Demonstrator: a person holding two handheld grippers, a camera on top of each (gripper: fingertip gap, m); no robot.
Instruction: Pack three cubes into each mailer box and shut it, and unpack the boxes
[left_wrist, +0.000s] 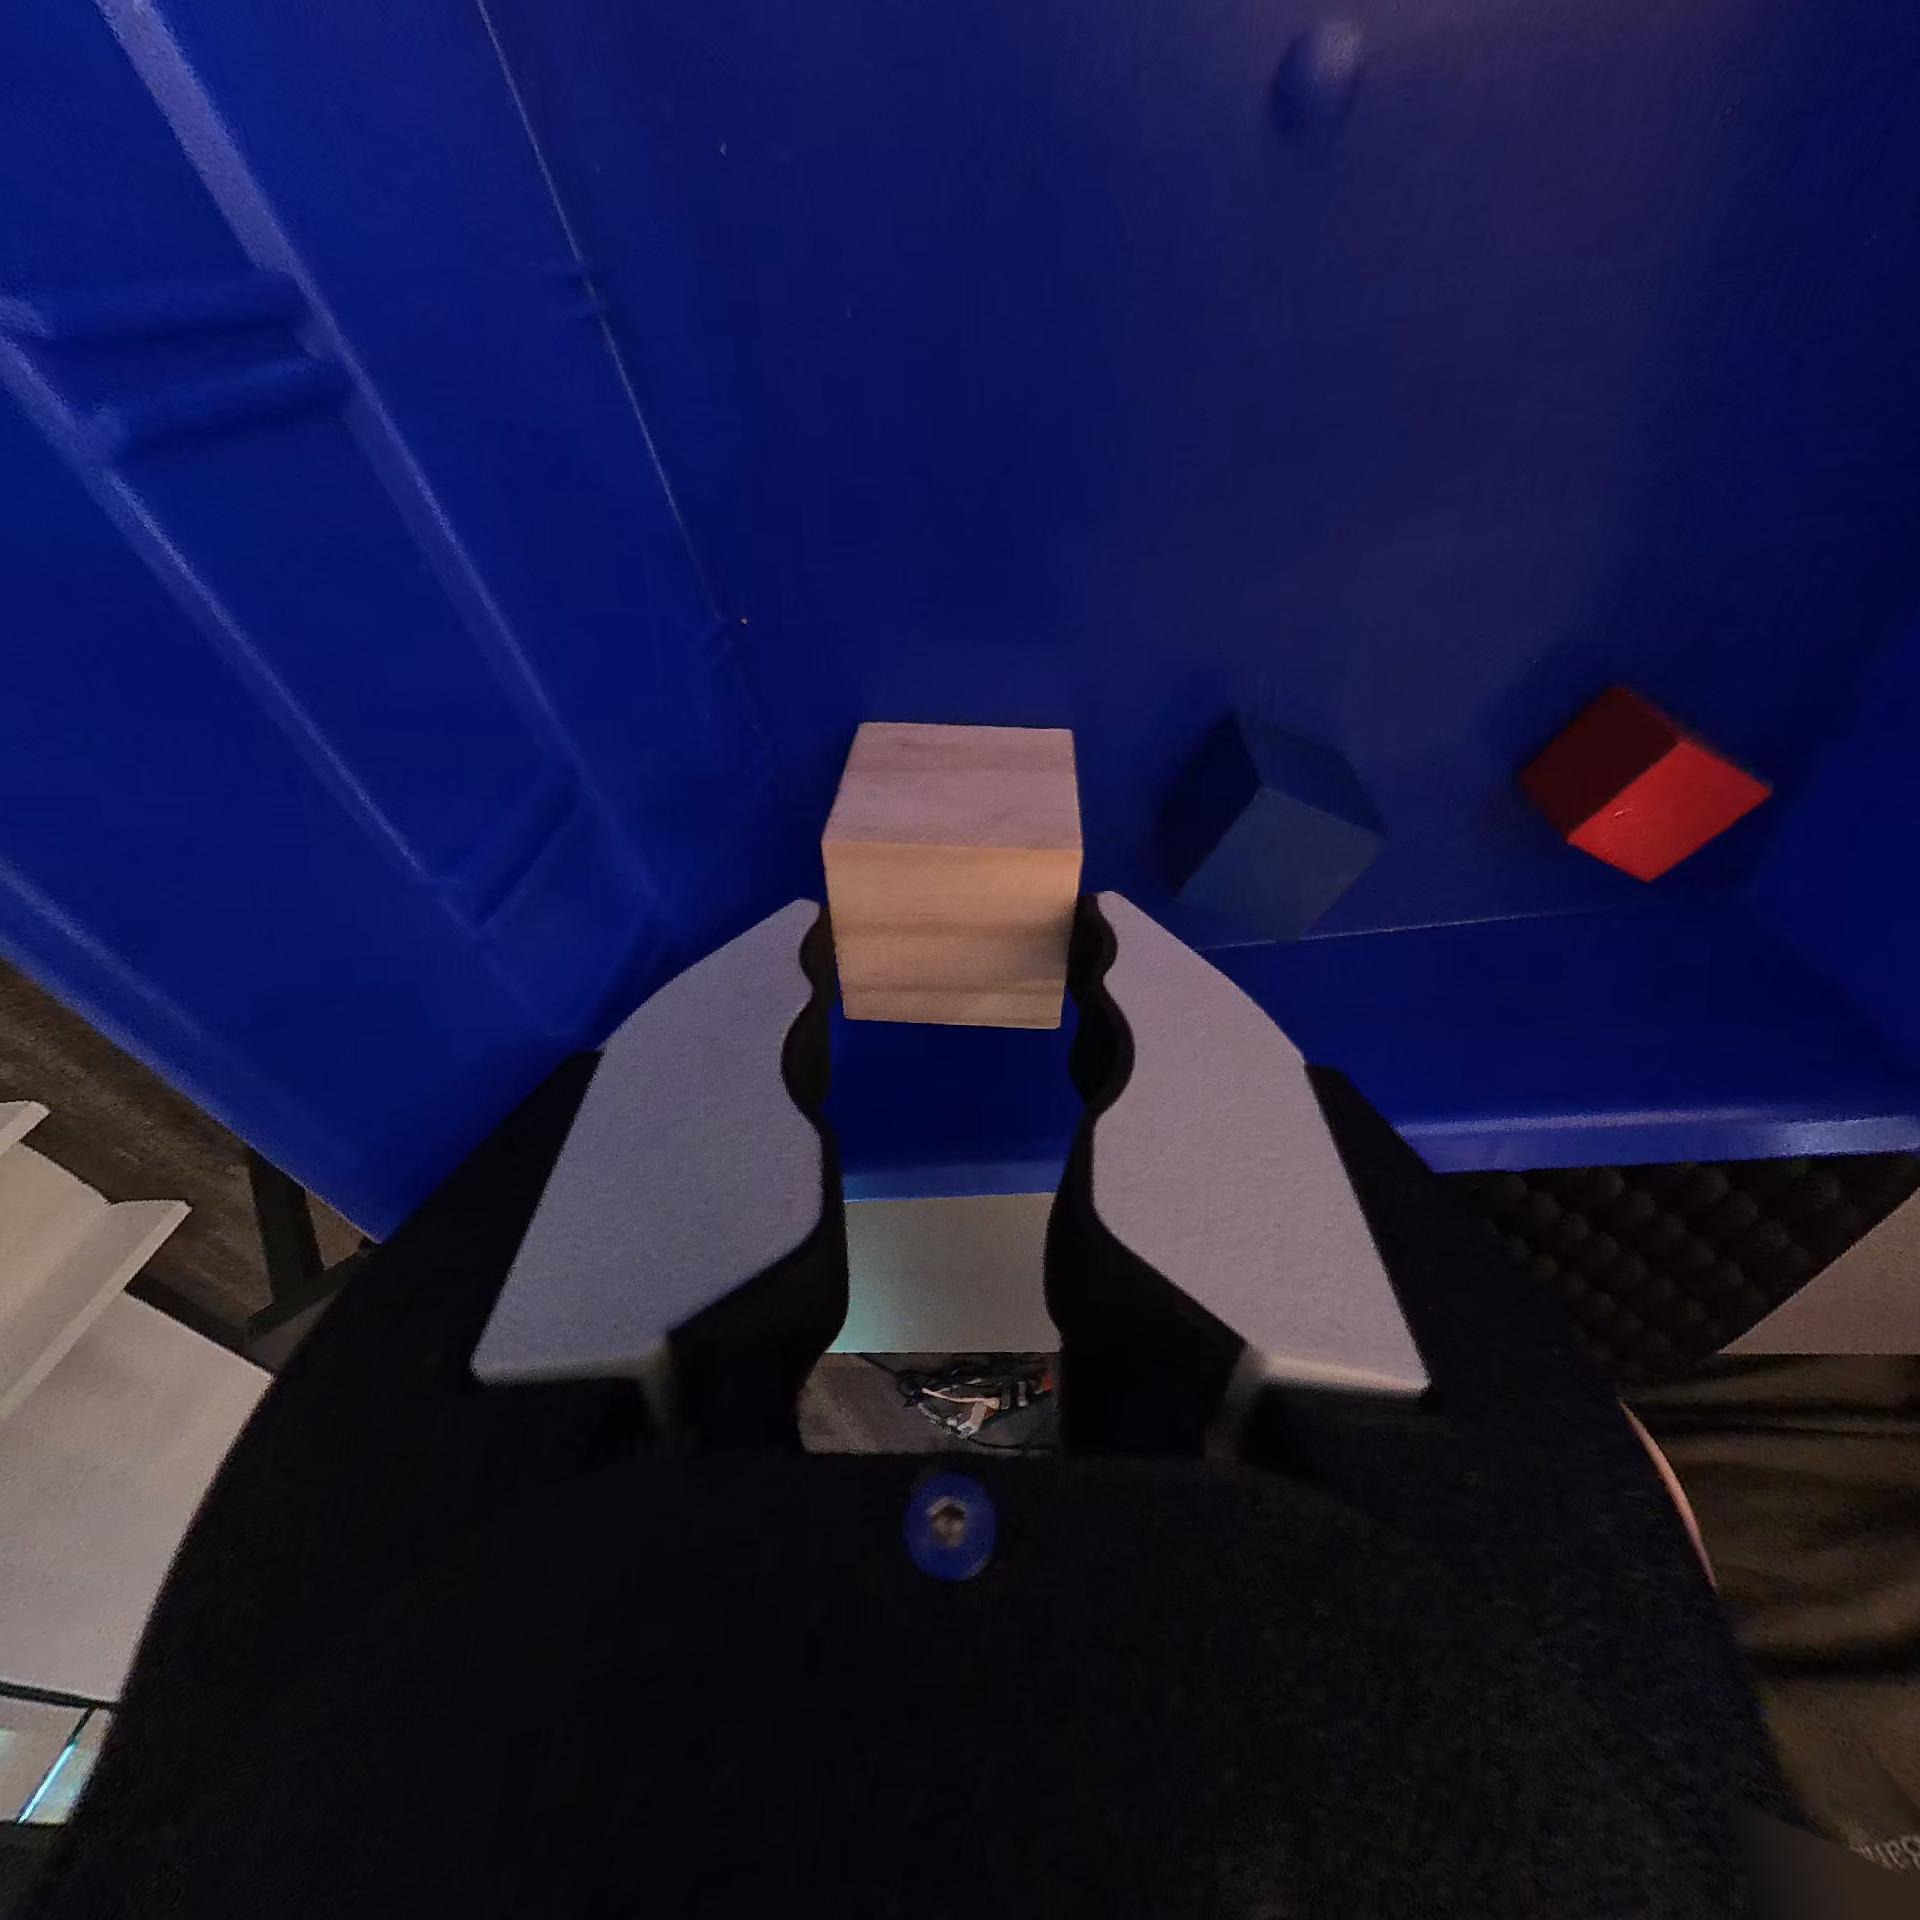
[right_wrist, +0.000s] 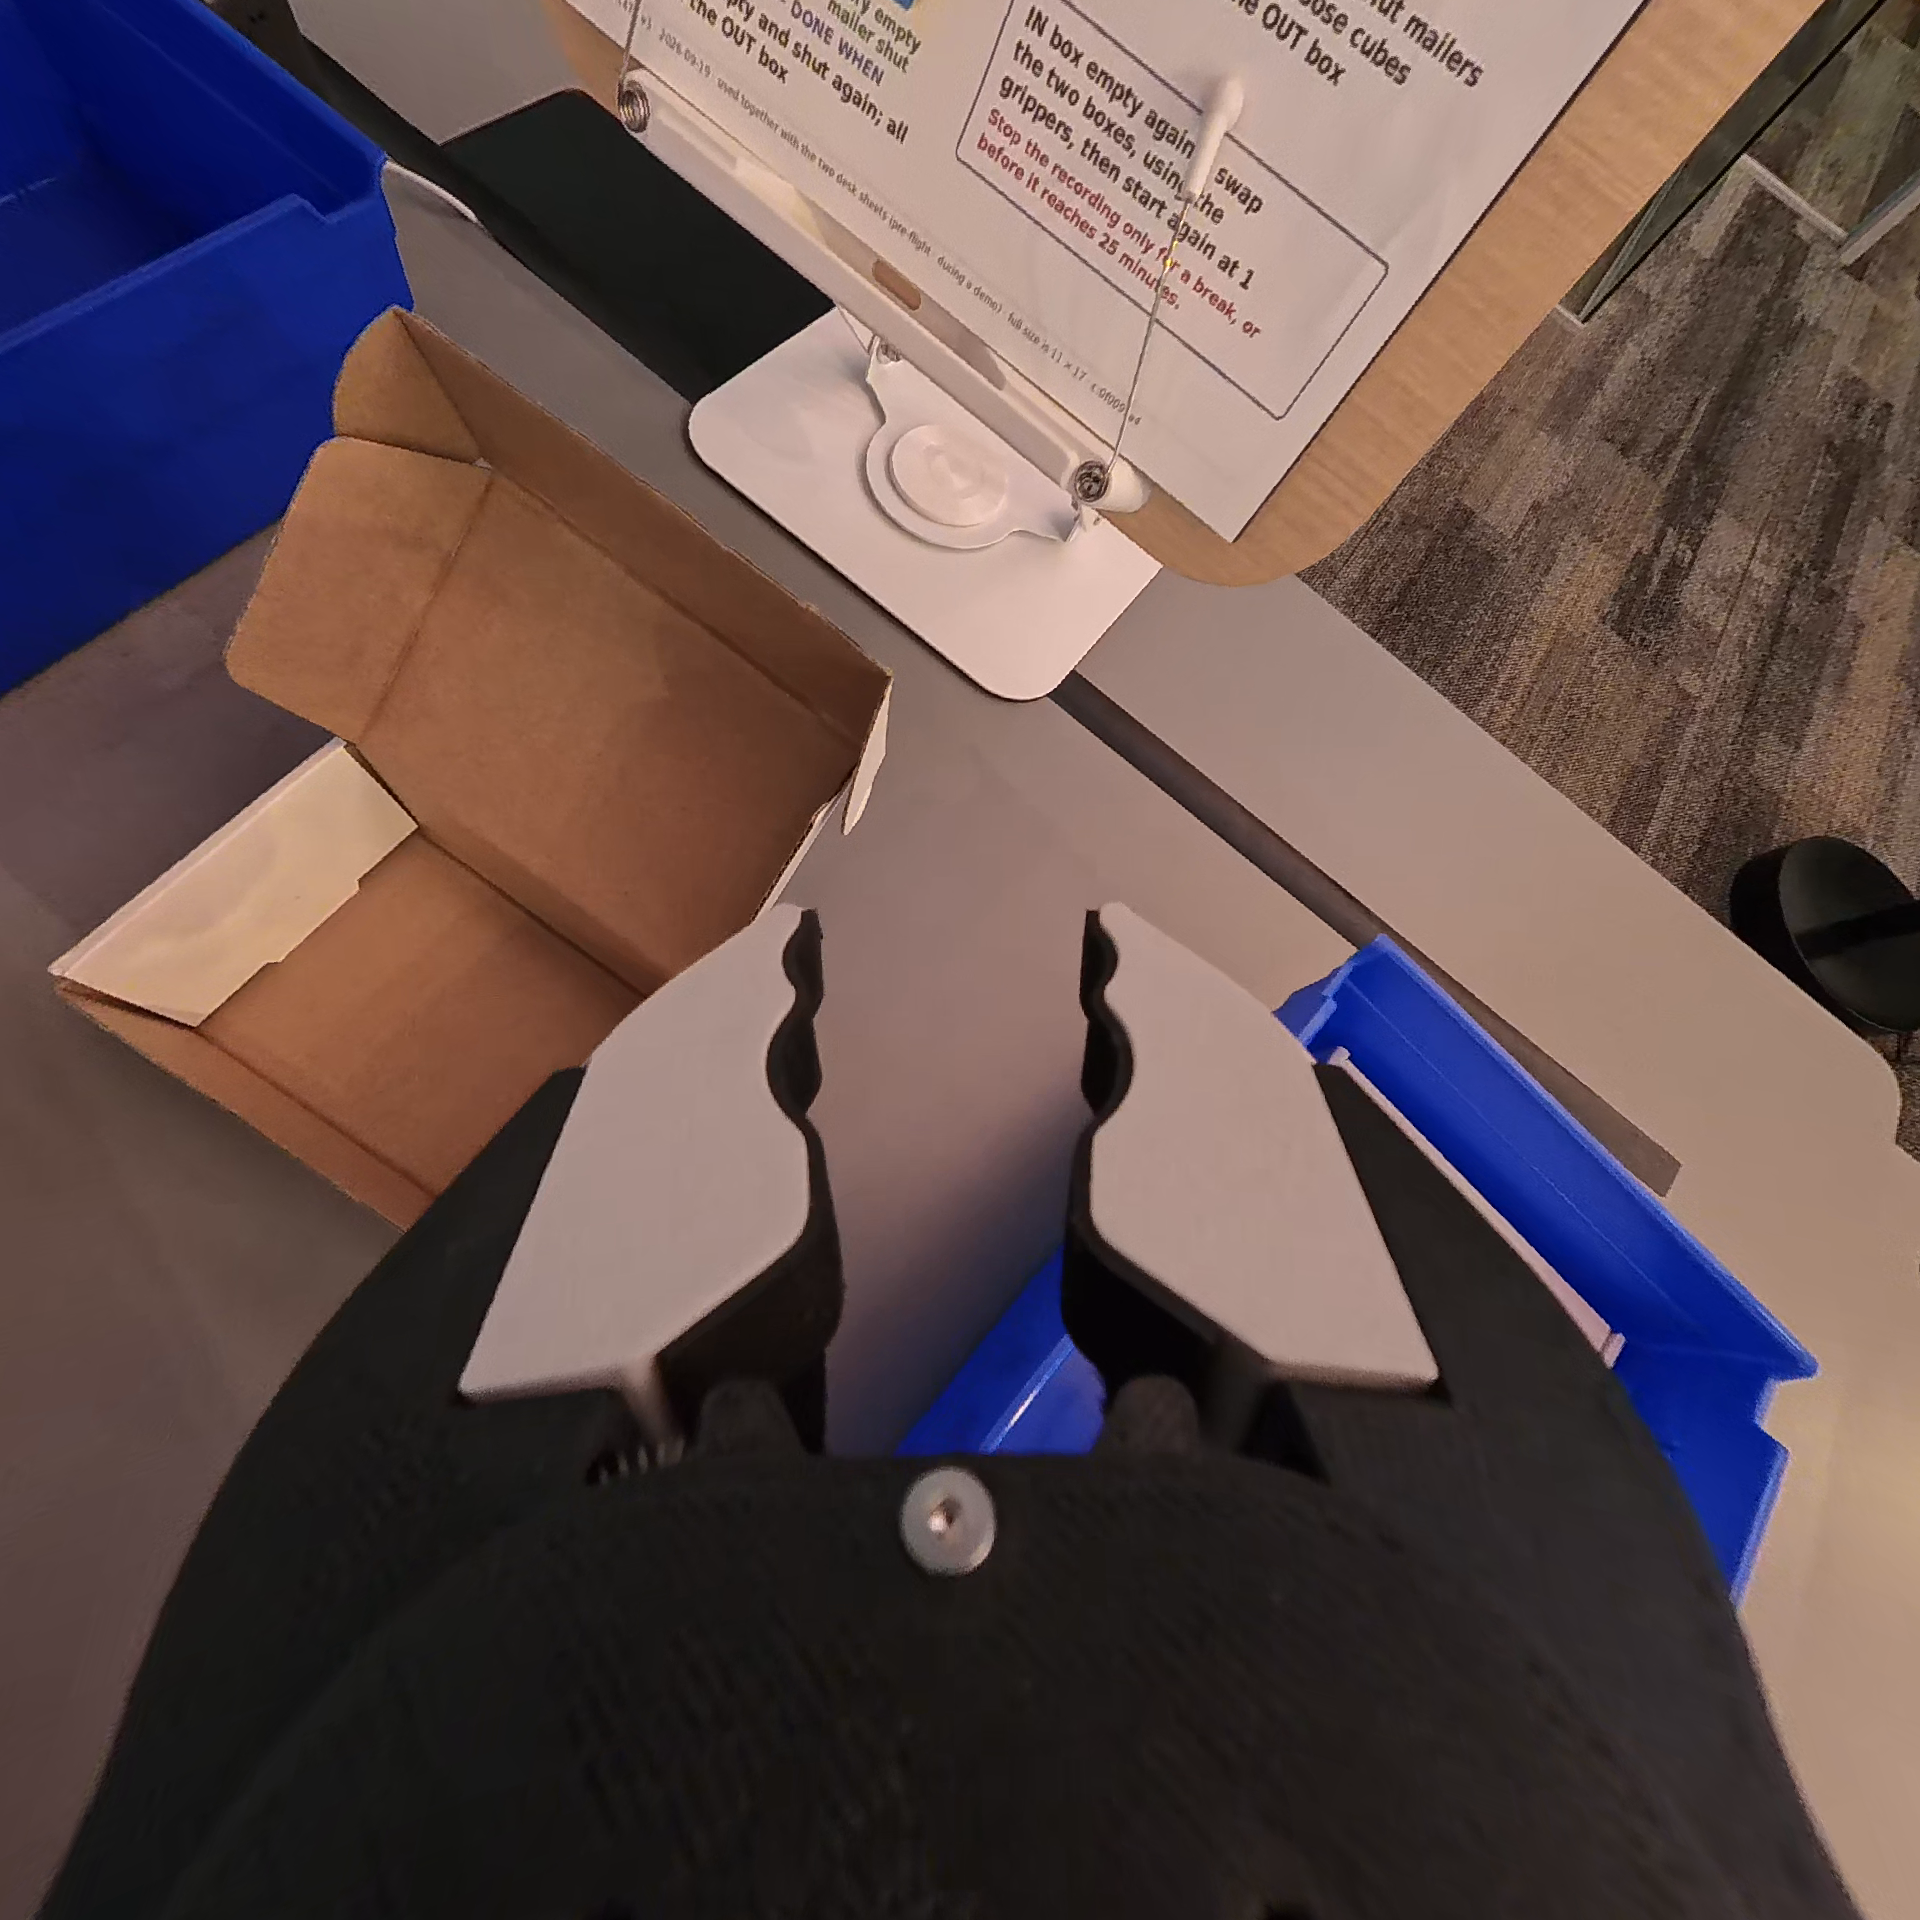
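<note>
In the left wrist view my left gripper (left_wrist: 948, 930) is shut on a plain wooden cube (left_wrist: 951, 873), held at the fingertips inside a blue bin (left_wrist: 935, 416). A blue cube (left_wrist: 1273, 826) and a red cube (left_wrist: 1647, 784) lie on the bin floor to the right. In the right wrist view my right gripper (right_wrist: 948, 935) is open and empty above the grey table. An open brown cardboard mailer box (right_wrist: 436, 997) stands to its left, its lid (right_wrist: 582, 665) raised; what shows of its inside is empty.
A blue bin (right_wrist: 177, 312) stands at the table's far left and another blue bin (right_wrist: 1538, 1195) at the right under my right gripper. A white stand (right_wrist: 935, 520) holding a printed sheet stands behind the mailer. The table edge and carpet floor (right_wrist: 1662, 520) lie to the right. My hands' fingertips stand some 50 centimeters from each other.
</note>
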